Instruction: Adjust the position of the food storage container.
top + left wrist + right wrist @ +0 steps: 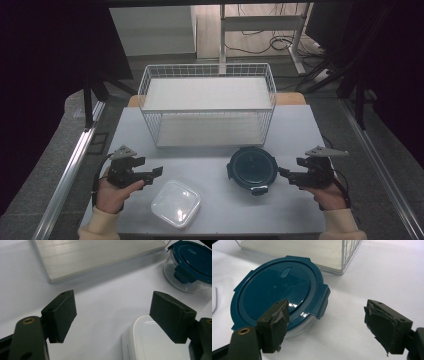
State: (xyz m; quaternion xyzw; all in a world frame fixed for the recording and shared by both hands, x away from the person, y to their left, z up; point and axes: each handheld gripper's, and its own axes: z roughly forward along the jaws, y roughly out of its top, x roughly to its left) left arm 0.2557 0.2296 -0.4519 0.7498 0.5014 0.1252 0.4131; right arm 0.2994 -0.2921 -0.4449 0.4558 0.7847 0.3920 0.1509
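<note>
Cream sleeves, black grippers, grey plates

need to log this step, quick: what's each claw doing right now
Left claw: open, holding nothing, beside the square white container.
Right claw: open, holding nothing, beside the round blue-lidded container.

From my remote station I count two food containers on the counter: one round container with a blue clip lid and one square container with a white lid. One white wire basket stands behind them, with two shelves inside it. I count two tongs, the left tongs and the right tongs, each carried by one hand.
</note>
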